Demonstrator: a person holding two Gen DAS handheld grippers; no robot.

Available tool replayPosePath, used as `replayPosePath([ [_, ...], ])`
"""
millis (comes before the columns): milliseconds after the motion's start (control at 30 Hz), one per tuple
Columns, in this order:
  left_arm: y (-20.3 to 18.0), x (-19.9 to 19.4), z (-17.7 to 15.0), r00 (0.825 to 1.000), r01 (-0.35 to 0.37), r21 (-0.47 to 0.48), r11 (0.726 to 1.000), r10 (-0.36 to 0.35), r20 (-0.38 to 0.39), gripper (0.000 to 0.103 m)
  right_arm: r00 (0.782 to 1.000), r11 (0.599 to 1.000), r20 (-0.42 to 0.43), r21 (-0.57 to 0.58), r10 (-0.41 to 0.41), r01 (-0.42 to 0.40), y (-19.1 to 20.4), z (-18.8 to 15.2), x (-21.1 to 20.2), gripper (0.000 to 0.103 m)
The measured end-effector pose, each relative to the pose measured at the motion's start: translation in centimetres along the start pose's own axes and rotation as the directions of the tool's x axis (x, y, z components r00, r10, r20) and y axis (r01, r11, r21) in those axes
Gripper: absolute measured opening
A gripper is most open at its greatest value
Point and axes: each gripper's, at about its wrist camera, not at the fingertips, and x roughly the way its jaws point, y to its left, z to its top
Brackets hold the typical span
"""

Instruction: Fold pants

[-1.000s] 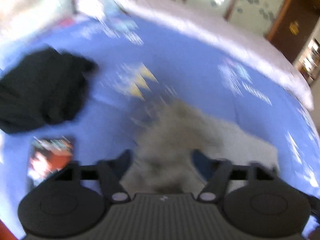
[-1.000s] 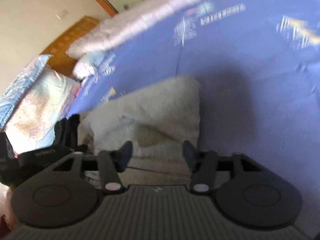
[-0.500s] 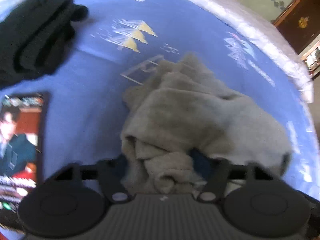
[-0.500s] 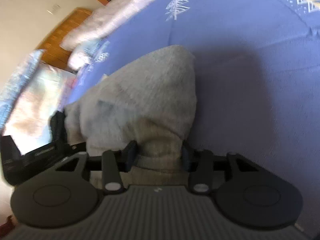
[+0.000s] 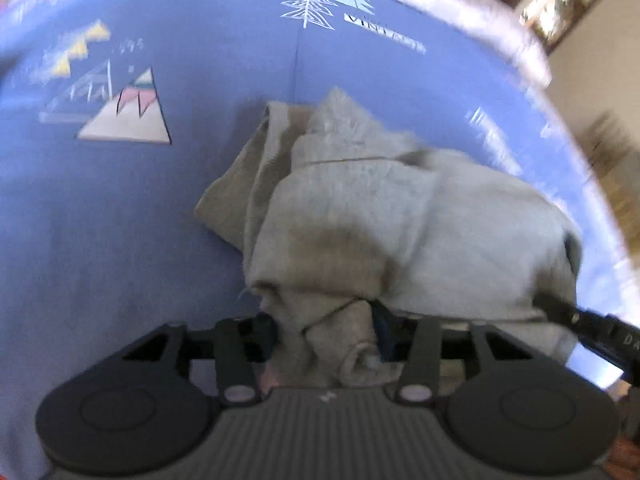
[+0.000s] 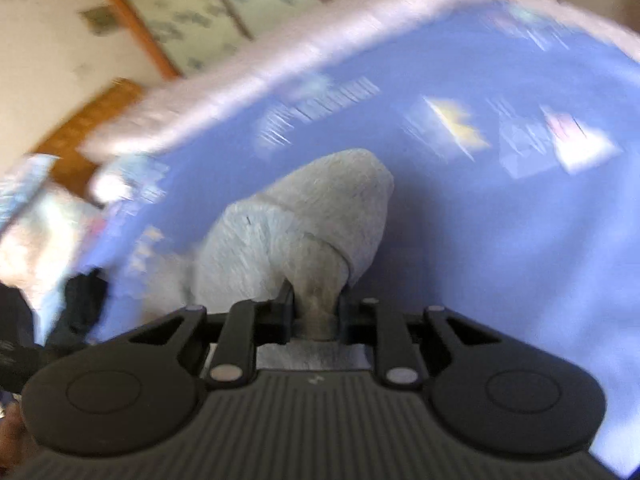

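Note:
The grey fleece pants [image 5: 384, 224] lie bunched on the blue printed bedsheet [image 5: 120, 232]. My left gripper [image 5: 326, 330] is shut on a rolled wad of their near edge. From the right wrist view the pants [image 6: 304, 224] rise in a hump, and my right gripper [image 6: 314, 312] pinches a narrow fold of the cloth, its jaws still closing on it. The black tip of the right gripper [image 5: 588, 324] shows at the right edge of the left wrist view, against the pants' far side.
The sheet carries triangle and tree prints [image 5: 128, 116]. A pale quilt edge [image 6: 280, 60] runs along the bed's far side. A patterned pillow [image 6: 36, 216] and dark clothing [image 6: 80, 300] sit at the left. Wooden furniture [image 6: 92, 112] stands behind the bed.
Both grippers closed on the pants, having been open a second ago. The left one swung right, so the black garment and the phone left its view. The right one drew the cloth into a tighter hump.

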Motion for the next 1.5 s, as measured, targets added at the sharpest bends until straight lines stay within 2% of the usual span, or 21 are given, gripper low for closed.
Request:
replayPosePath([
  [33, -0.4, 0.3, -0.2, 1.000, -0.019, 0.023, 1.000, 0.019, 0.015, 0.052, 0.999, 0.999, -0.036, 0.028, -0.021, 0.022, -0.8, -0.8, 1.3, 0.035],
  [67, -0.8, 0.2, -0.3, 0.999, -0.040, 0.037, 0.999, 0.039, 0.024, 0.054, 0.999, 0.998, -0.039, 0.061, -0.027, 0.030, -1.3, -1.6, 2.3, 0.037],
  [100, -1.0, 0.1, -0.2, 0.998, -0.052, 0.037, 0.998, 0.051, 0.021, 0.056, 1.000, 0.996, -0.004, 0.090, -0.007, 0.007, -1.7, -2.1, 2.2, 0.038],
  [133, -1.0, -0.1, -0.2, 0.998, -0.063, 0.029, 0.998, 0.062, 0.013, 0.057, 1.000, 0.995, -0.002, 0.096, -0.006, 0.007, -1.6, -2.1, 2.0, 0.041],
  [167, -1.1, -0.6, -0.2, 0.997, -0.079, 0.020, 0.997, 0.078, 0.006, 0.061, 1.000, 0.996, -0.011, 0.083, -0.024, 0.025, -1.1, -1.9, 1.9, 0.044],
  [200, -1.1, -1.2, -0.2, 0.995, -0.098, 0.014, 0.995, 0.098, 0.006, 0.064, 0.999, 0.997, -0.016, 0.060, -0.052, 0.052, -0.5, -1.7, 1.6, 0.054],
  [233, -1.3, -2.1, -0.4, 0.993, -0.118, 0.020, 0.993, 0.117, 0.018, 0.064, 0.997, 0.997, -0.008, 0.034, -0.075, 0.076, 0.1, -1.5, 1.0, 0.060],
  [300, -2.1, -3.7, -0.6, 0.986, -0.161, 0.057, 0.985, 0.157, 0.055, 0.065, 0.997, 0.998, 0.037, 0.005, -0.065, 0.065, 1.0, -1.8, -0.6, 0.060],
  [367, -2.8, -5.2, -1.6, 0.977, -0.202, 0.090, 0.975, 0.194, 0.089, 0.065, 0.996, 0.998, 0.072, -0.019, -0.059, 0.061, 0.2, -2.9, -2.8, 0.060],
  [567, -2.9, -8.1, -5.1, 0.968, -0.223, 0.117, 0.968, 0.206, 0.140, 0.066, 0.994, 0.996, 0.099, -0.067, -0.055, 0.061, 1.3, -5.2, -5.6, 0.060],
  [967, -0.8, -8.8, -10.1, 0.971, -0.231, 0.087, 0.969, 0.224, 0.083, 0.068, 0.996, 0.994, 0.076, -0.093, -0.048, 0.055, 4.0, -8.0, -5.8, 0.060],
  [1200, -1.1, -9.1, -10.1, 0.971, -0.230, 0.084, 0.970, 0.222, 0.093, 0.072, 0.994, 0.996, 0.104, -0.067, -0.043, 0.050, 4.4, -8.2, -6.3, 0.060],
  [1300, -1.2, -8.7, -10.2, 0.970, -0.234, 0.091, 0.968, 0.226, 0.092, 0.073, 0.991, 0.995, 0.132, -0.091, -0.027, 0.040, 4.3, -8.5, -6.4, 0.065],
  [1500, -1.5, -8.6, -10.2, 0.966, -0.249, 0.106, 0.963, 0.238, 0.102, 0.078, 0.988, 0.996, 0.151, -0.080, -0.035, 0.047, 4.0, -8.4, -6.2, 0.068],
])
